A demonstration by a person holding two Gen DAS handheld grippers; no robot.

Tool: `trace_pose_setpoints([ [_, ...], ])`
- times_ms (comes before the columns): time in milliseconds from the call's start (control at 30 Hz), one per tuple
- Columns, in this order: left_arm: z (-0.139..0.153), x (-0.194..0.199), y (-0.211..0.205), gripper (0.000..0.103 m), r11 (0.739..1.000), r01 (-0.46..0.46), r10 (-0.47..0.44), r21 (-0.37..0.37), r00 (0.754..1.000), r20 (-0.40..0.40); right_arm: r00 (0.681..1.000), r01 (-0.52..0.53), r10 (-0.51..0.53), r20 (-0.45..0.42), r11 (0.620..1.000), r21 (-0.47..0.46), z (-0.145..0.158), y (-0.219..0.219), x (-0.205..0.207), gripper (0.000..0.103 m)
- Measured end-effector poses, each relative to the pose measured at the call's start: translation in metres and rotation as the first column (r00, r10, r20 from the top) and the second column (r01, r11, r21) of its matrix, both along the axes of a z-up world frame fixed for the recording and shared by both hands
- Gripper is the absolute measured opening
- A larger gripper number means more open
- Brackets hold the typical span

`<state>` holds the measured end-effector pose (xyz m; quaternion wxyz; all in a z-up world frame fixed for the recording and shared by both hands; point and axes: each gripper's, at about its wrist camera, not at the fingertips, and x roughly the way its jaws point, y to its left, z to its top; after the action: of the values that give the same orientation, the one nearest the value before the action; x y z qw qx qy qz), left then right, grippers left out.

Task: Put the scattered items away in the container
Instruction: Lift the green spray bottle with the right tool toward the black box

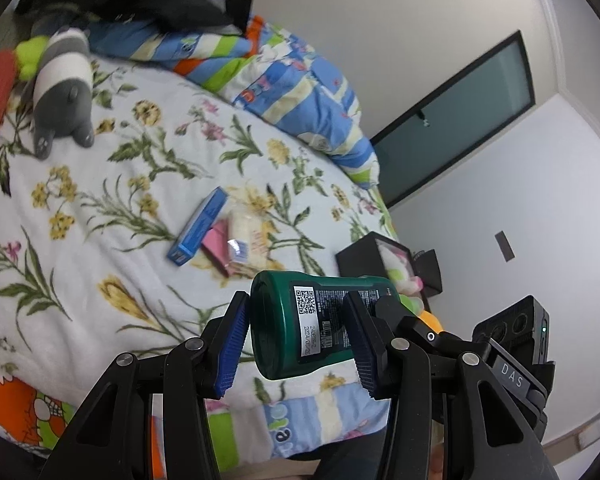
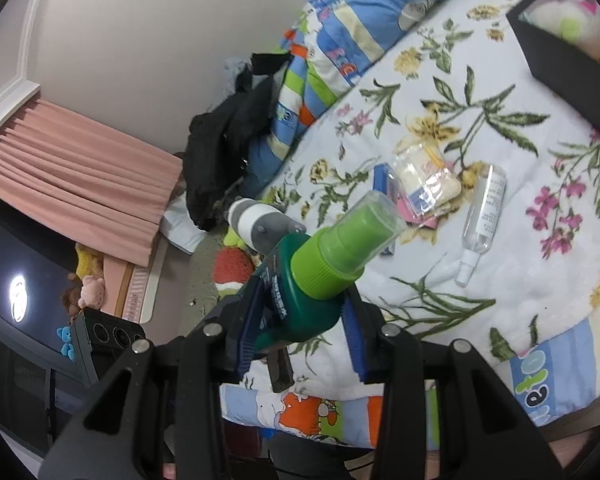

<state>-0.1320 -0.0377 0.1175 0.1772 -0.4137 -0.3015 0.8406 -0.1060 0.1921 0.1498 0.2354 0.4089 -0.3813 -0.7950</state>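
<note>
A: Bottle (image 1: 320, 320), green, held in the air over the near edge of the bed (image 1: 100, 184) — who has it?

B: Both. The left gripper (image 1: 296, 344) is closed across its base end; the right gripper (image 2: 300, 332) is closed on its shoulder below the cap (image 2: 340, 248).

A: Handling?

B: Probably rigid, light, smooth plastic; grip the broad body, not the cap.

A: Room to move?

B: The black box (image 1: 360, 258) sits near the bed's edge, open and part filled; a clear bottle (image 2: 482, 216) and small packets (image 1: 240, 236) lie apart from it.
</note>
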Motion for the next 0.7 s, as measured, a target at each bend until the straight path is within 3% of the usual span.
trace_pose_setpoints([
  [333, 0.040, 0.008, 0.051, 0.048, 0.998, 0.057, -0.059, -0.037, 0.996, -0.065, 0.996, 0.059, -0.062, -0.066, 0.997, -0.039, 0.032, 0.051, 0.022, 0.040],
  [700, 0.057, -0.008, 0.158, 0.048, 0.979, 0.189, -0.194, -0.071, 0.977, -0.083, 0.976, 0.196, -0.202, -0.079, 0.977, -0.079, 0.039, 0.156, 0.034, 0.040],
])
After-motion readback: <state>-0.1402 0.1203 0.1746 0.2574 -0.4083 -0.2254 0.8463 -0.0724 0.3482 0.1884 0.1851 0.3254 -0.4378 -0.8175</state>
